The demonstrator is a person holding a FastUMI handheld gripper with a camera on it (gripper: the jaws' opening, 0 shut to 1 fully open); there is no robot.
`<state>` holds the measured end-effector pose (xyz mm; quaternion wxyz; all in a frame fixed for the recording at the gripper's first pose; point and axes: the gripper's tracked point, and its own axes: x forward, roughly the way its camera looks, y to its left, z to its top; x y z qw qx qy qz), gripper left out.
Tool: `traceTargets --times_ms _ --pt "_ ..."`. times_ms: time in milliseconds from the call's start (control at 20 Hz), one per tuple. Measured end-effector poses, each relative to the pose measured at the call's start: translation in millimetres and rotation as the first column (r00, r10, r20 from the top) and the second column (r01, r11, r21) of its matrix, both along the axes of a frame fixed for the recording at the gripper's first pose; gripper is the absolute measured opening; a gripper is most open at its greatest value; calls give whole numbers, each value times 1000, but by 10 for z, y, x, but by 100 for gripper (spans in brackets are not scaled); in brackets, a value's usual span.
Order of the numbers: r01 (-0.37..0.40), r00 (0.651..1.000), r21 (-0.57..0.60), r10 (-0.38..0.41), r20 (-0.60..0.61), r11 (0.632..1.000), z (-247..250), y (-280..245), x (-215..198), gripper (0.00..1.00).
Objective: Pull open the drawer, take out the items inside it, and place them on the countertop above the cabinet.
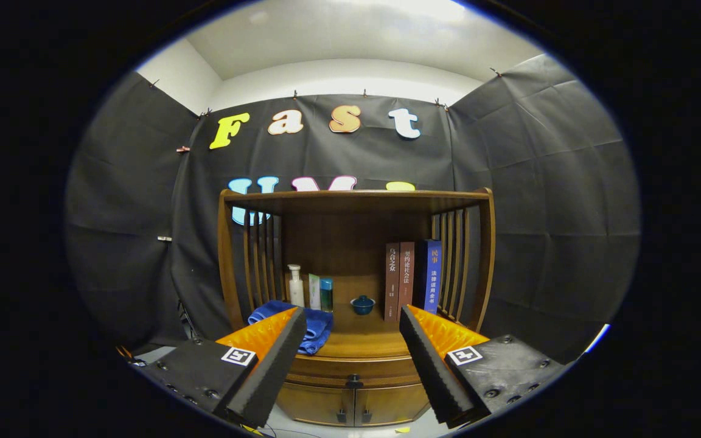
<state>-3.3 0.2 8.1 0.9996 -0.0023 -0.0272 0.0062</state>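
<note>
Booth enclosed by black cloth walls (527,182), pinned along the top edge and creased in squares. Above them, white room walls (338,76) and a white ceiling (350,30), brightly lit overhead. A wooden shelf unit (356,201) with slatted sides stands against the rear cloth. Pale floor (338,429) below.

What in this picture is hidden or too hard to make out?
Gripper view:
- Contents of the drawer: hidden, since it is shut.
- Blue towel: partly covered by the open gripper's left finger.
- Cabinet doors: lower part cut off.
- Bottles: too small to identify.
</note>
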Motion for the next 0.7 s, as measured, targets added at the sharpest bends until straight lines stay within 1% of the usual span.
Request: traceTargets --times_ms 200,300,700 --pt "-4 1000 -3 4 18 1000 57 -12 -33 98" --pt "-19 1000 8 19 23 1000 46 -2 -30 98" --pt "-6 1000 12 6 -6 1000 -52 -8 21 98"
